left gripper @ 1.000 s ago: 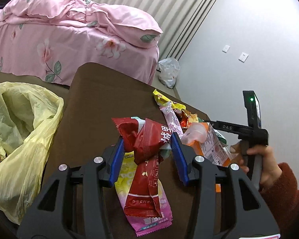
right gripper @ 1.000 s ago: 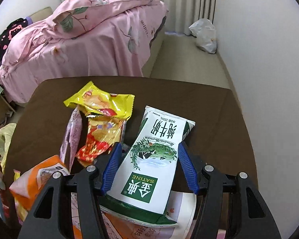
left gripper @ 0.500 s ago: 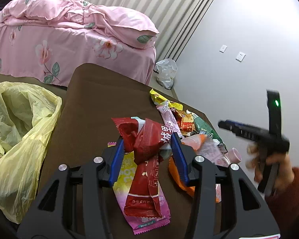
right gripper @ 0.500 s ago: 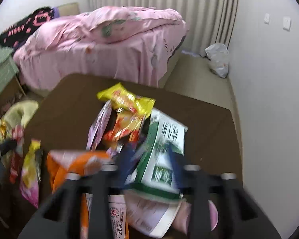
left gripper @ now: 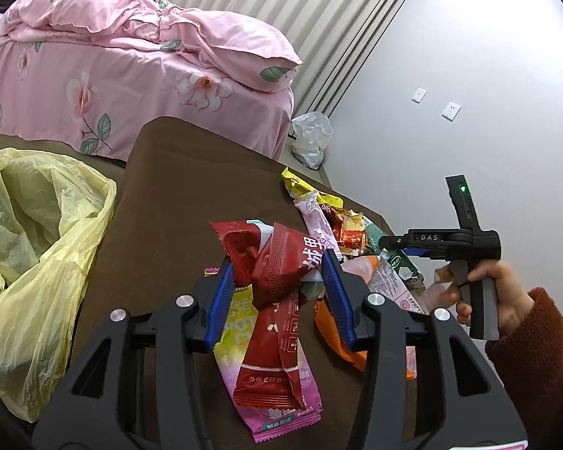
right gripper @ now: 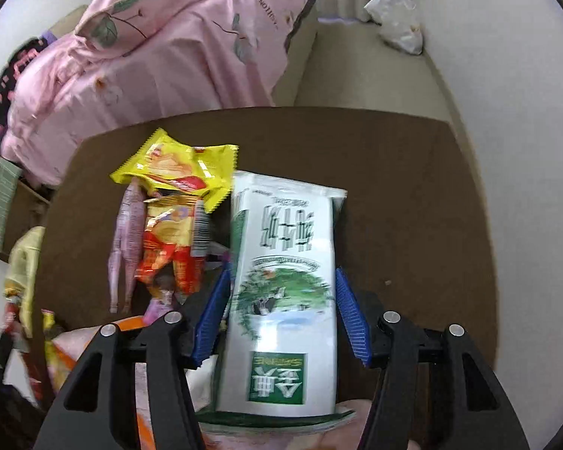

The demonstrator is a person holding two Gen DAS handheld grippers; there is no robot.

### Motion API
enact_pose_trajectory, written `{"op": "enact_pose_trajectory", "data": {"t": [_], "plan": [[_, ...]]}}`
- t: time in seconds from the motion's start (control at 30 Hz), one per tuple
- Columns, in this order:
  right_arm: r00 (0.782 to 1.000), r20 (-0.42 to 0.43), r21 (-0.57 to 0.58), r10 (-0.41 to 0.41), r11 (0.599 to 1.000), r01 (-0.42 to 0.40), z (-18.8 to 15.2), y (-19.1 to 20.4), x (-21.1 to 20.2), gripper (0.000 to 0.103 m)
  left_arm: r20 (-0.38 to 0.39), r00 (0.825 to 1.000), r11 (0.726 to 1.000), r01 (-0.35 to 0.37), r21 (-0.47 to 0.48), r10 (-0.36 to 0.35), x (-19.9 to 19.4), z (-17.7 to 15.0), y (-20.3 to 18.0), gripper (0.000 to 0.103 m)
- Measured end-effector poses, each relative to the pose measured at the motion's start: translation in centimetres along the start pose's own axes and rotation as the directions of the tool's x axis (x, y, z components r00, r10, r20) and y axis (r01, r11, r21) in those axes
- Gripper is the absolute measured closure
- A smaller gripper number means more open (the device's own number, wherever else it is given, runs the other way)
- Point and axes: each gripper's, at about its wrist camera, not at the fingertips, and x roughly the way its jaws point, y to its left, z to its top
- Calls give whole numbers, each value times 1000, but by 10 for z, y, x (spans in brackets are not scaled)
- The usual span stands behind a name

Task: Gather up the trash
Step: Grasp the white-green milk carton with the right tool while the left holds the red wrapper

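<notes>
Blue-padded right gripper (right gripper: 281, 311) just closing around the white-and-green milk carton (right gripper: 283, 292) on the brown table (right gripper: 413, 195), pads not yet pressing. Crumpled red snack wrapper (left gripper: 277, 262) clamped in left gripper (left gripper: 277, 292), bound for yellow plastic bag (left gripper: 37, 232) alongside.

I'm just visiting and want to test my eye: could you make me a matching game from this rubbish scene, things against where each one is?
Things:
1. red wrapper
2. milk carton
3. yellow plastic bag
4. white plastic bag

Places:
A. on the floor by the wall
B. between the right gripper's jaws
C. beside the table, open
D. pinched in the left gripper

Pairs: 1-D, 2-B, 3-C, 4-A
</notes>
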Motion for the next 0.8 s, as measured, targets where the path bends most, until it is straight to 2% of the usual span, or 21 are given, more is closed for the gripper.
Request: {"op": "enact_pose_trajectory", "data": {"t": [0.07,0.23,0.3,0.43,0.53,0.6,0.8], "plan": [[998,47,-19,45,999,-44,-6,5,-12,54,-1,1000,1000,1,5,-1,0,0,0,60],[978,199,-120,66,992,-42,-40,27,-64,55,-1,1000,1000,1,14,-1,1,-1,-1,60],[970,227,-159,83,986,-48,-59,35,-81,55,2,1000,1000,-2,17,2,1,-1,-3,60],[974,215,-236,72,972,-19,-102,50,-89,55,12,1000,999,-5,36,5,-3,0,-9,60],[980,197,-288,36,957,23,-115,54,-83,52,25,1000,998,-8,59,7,-8,2,-16,60],[984,172,-302,36,953,18,-115,53,-78,49,28,1000,997,-11,74,9,-11,2,-21,60],[994,88,-302,64,953,-35,-98,56,-57,49,13,1000,995,3,100,-5,-15,1,-27,60]]}}
